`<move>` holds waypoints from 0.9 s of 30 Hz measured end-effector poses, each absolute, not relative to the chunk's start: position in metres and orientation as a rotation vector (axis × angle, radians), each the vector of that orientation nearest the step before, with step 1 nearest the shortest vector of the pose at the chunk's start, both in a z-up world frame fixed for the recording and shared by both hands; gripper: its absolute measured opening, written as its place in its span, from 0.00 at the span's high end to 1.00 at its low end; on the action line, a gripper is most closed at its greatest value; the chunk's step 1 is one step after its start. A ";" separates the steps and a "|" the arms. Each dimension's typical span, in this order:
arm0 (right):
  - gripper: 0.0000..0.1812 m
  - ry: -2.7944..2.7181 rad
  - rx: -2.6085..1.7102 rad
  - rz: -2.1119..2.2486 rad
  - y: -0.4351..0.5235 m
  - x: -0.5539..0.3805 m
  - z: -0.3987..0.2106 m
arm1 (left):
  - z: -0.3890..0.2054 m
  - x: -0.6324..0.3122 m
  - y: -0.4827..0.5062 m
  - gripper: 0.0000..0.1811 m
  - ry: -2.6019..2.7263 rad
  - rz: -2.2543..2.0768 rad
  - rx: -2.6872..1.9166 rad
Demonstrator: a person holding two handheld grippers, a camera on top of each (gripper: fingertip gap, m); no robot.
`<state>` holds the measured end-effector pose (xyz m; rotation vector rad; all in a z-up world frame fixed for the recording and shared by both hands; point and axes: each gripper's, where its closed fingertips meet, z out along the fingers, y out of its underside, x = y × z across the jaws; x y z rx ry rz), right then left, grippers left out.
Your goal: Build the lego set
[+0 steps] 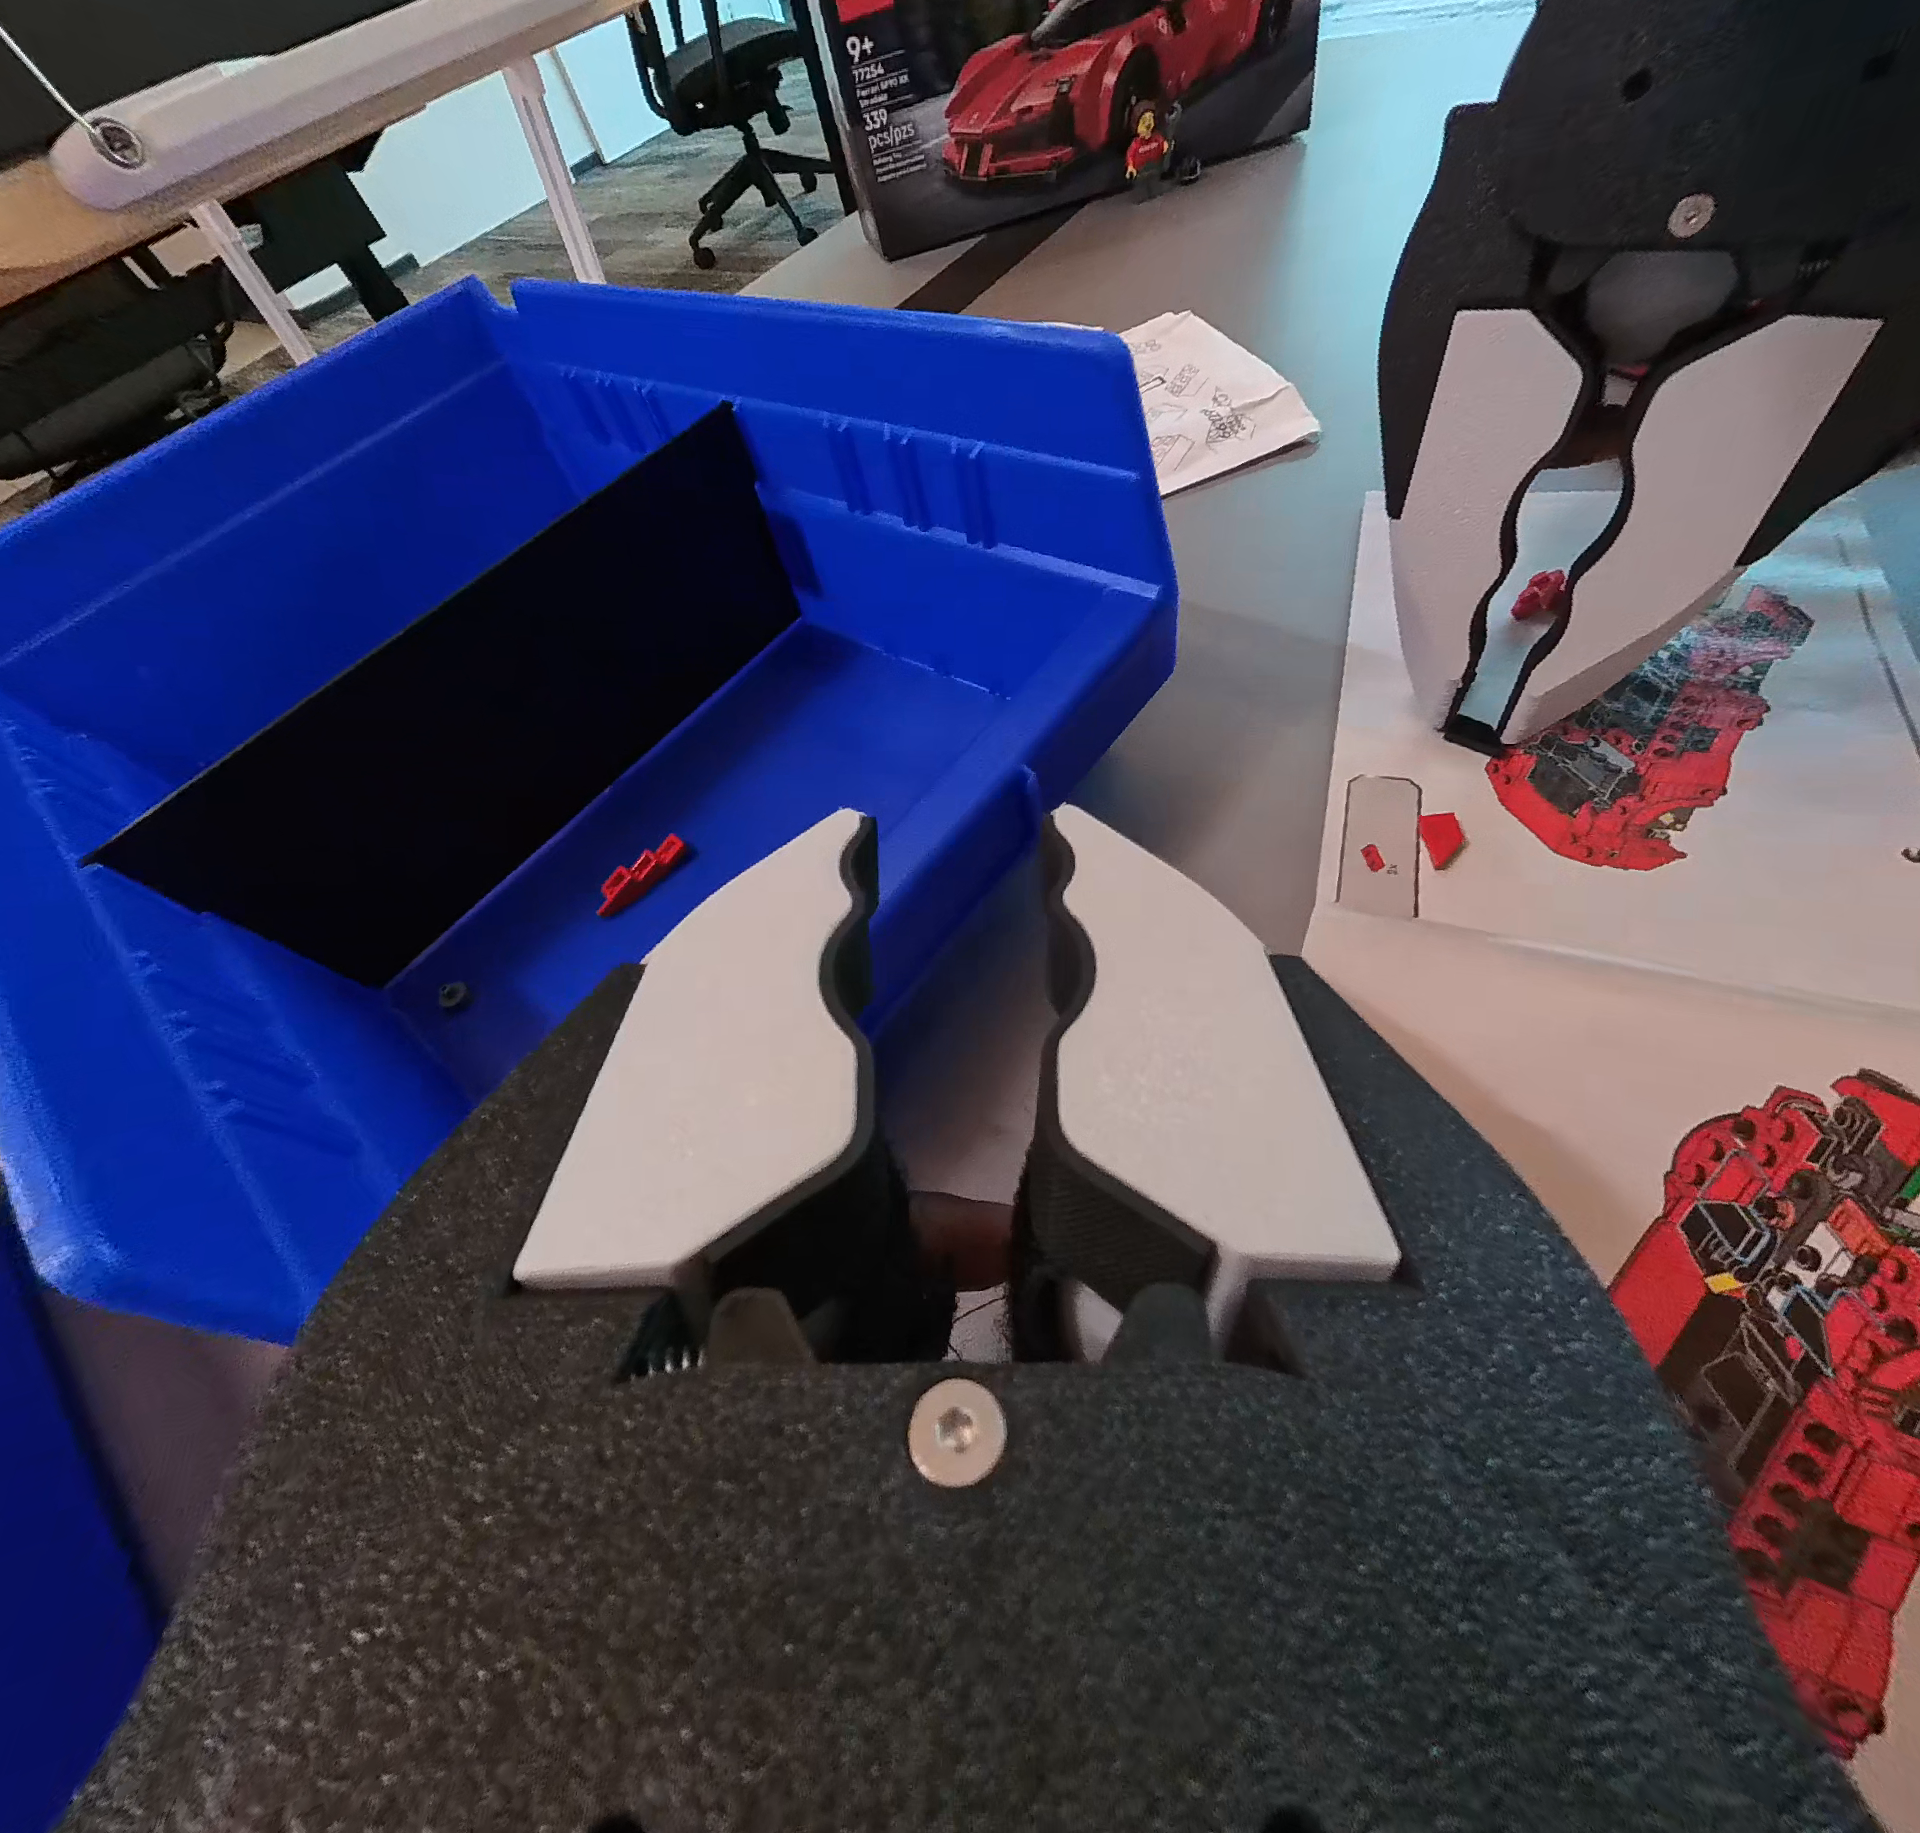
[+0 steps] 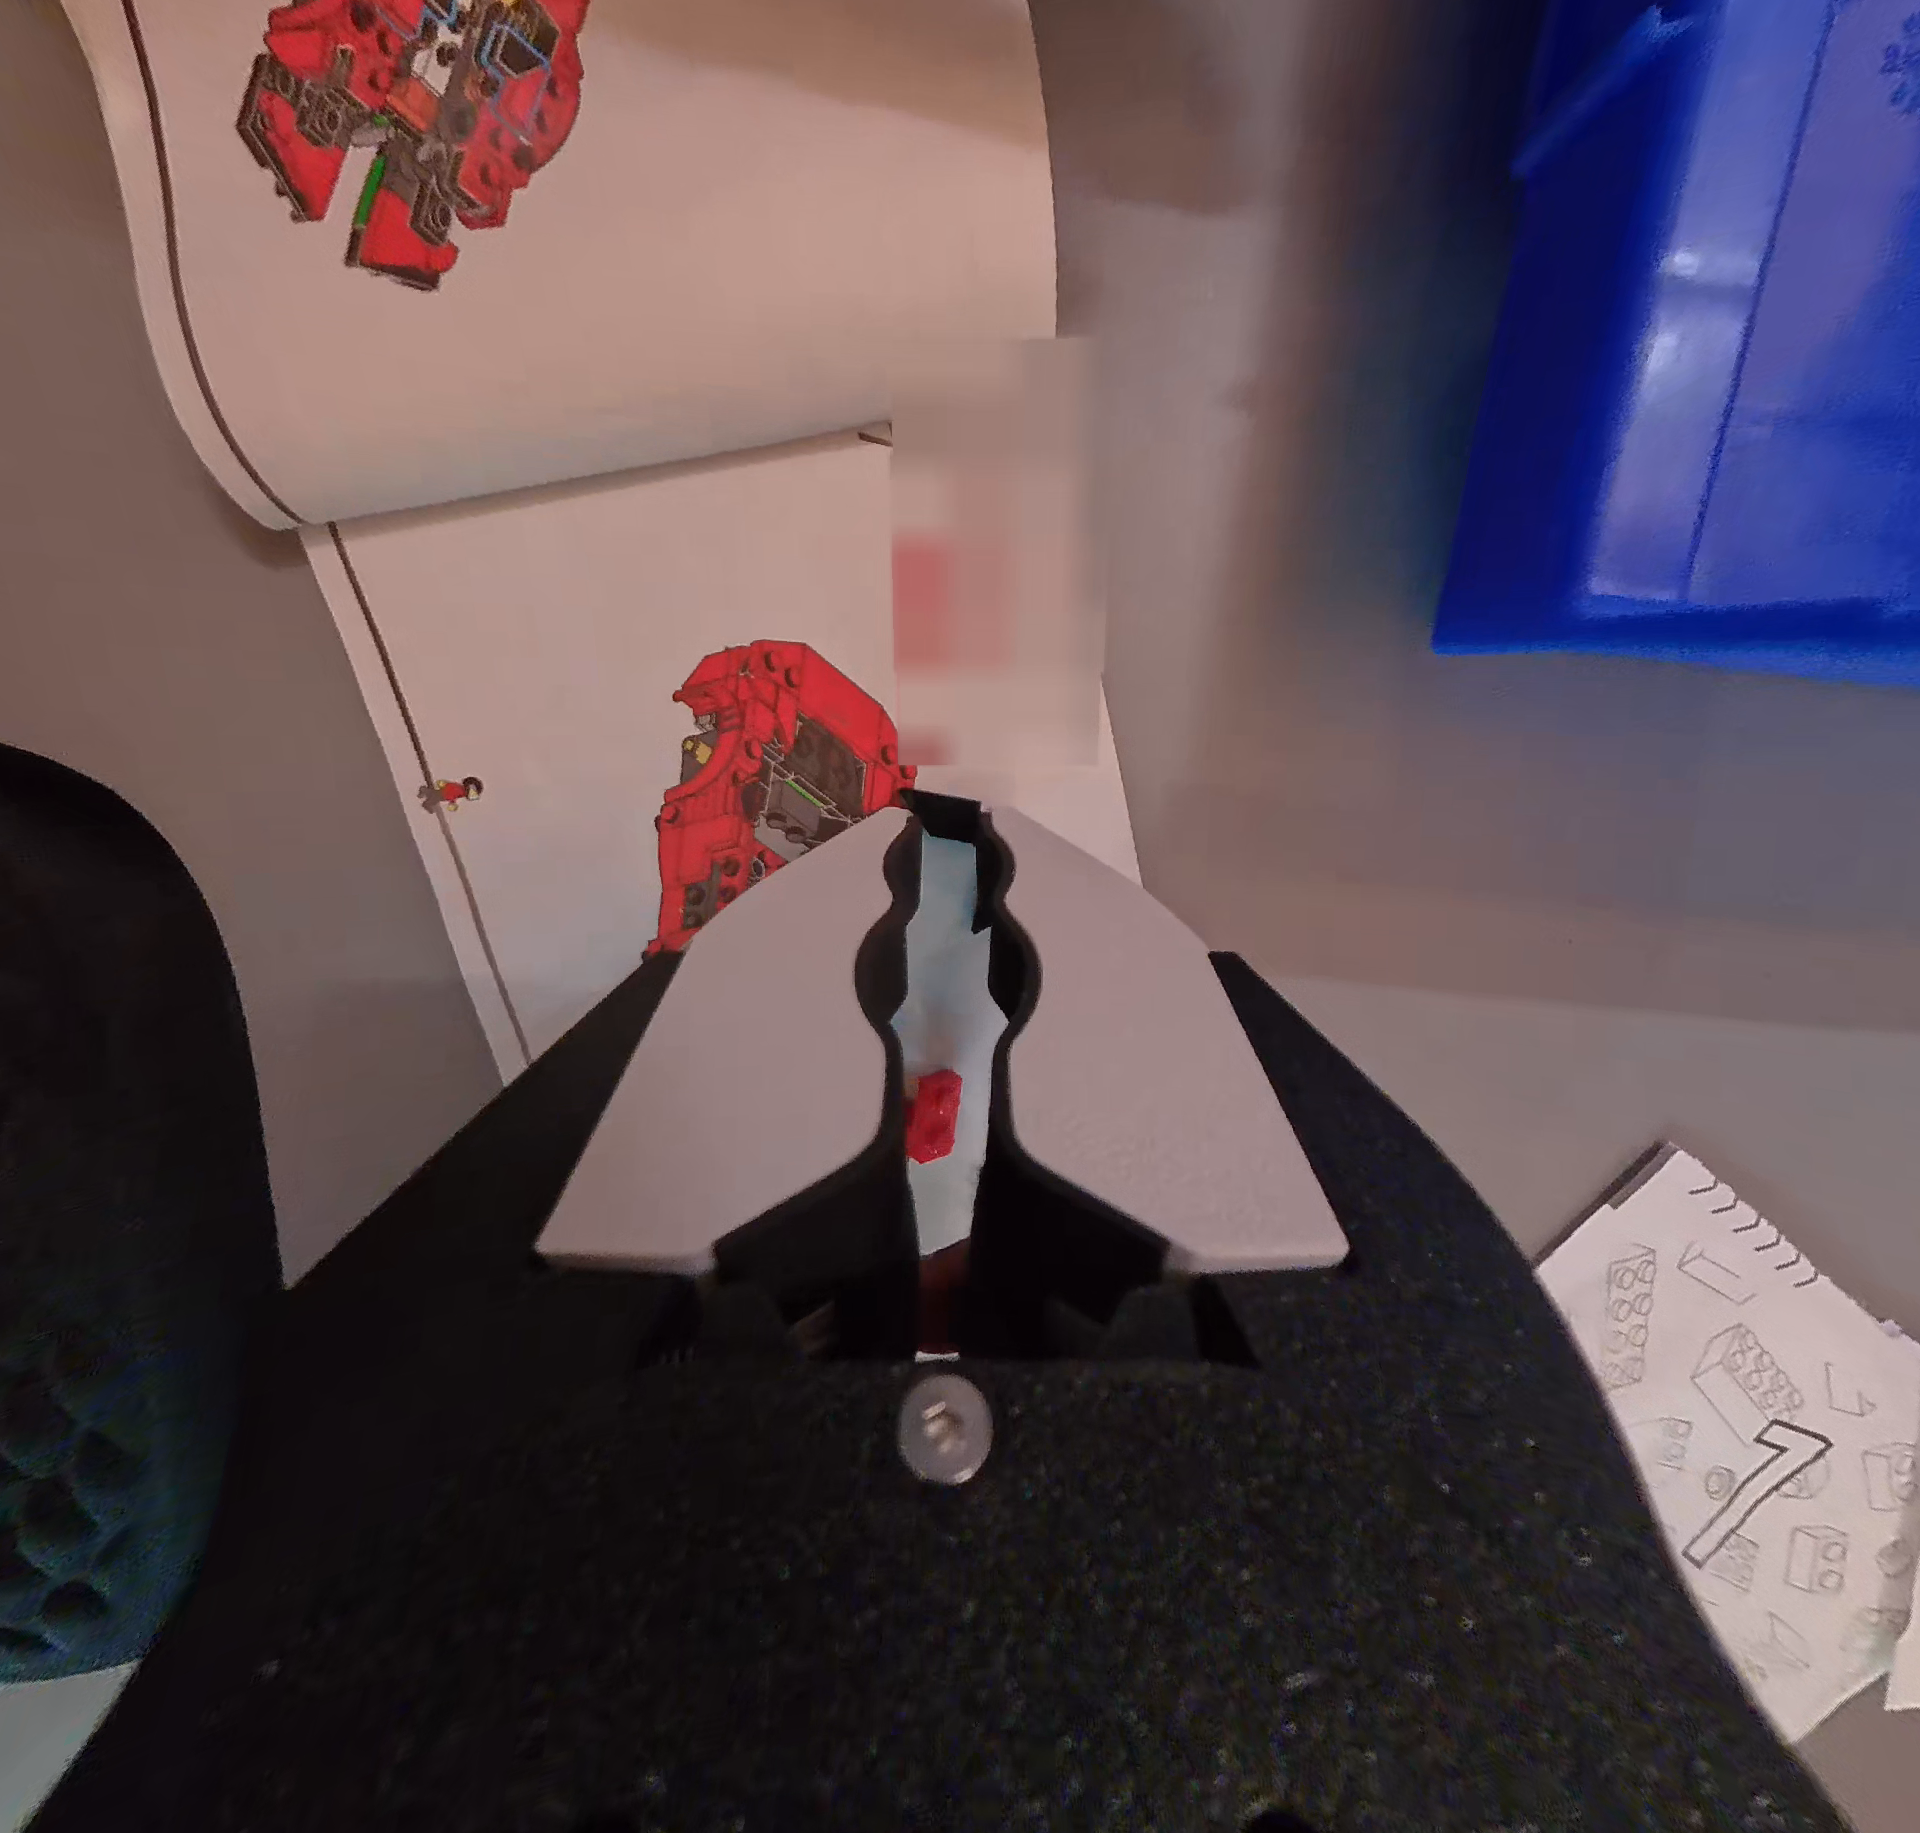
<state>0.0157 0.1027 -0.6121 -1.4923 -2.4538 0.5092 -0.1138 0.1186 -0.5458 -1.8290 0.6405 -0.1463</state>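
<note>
A: Where does each tool stand, taking the blue bin point(image 1: 582, 640) as landmark?

B: The left tool point(image 1: 961, 848) hovers at the bin's near right corner, its fingers apart with nothing between them. The right tool point(image 1: 1496, 703) stands well to the right of the bin, tips down on the open instruction booklet point(image 1: 1662, 879), which lies on the grey desk point(image 1: 1247, 557).

A: What does the right tool carry?

B: Its fingers are closed on a small red brick point(image 2: 932, 1113), held partway up the notched inner edges rather than at the tips.

A: And the remaining parts?

B: A red plate piece point(image 1: 642, 874) lies on the bin's floor, in front of its black divider point(image 1: 468, 703). Right of the bin, a red slope brick point(image 1: 1442, 836) rests on the booklet page. A printed paper bag point(image 1: 1210, 401) lies just beyond the bin's right wall, and the set's box point(image 1: 1060, 69) stands farther behind it.
</note>
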 end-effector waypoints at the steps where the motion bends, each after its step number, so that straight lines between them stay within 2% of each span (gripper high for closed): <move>1: 0.94 -2.450 -1.493 0.516 0.103 0.016 -0.612 | -0.546 -0.114 0.119 0.84 0.641 -0.144 -1.829; 16: 0.94 -2.308 -1.465 0.526 0.102 0.014 -0.609 | -0.549 -0.114 0.118 0.84 0.659 -0.129 -1.837; 22: 0.94 -2.161 -1.577 0.629 0.099 0.028 -0.584 | -0.550 -0.114 0.118 0.84 0.665 -0.120 -1.839; 27: 0.94 -1.883 -1.747 0.694 0.110 0.077 -0.557 | -0.551 -0.112 0.117 0.84 0.711 -0.090 -1.843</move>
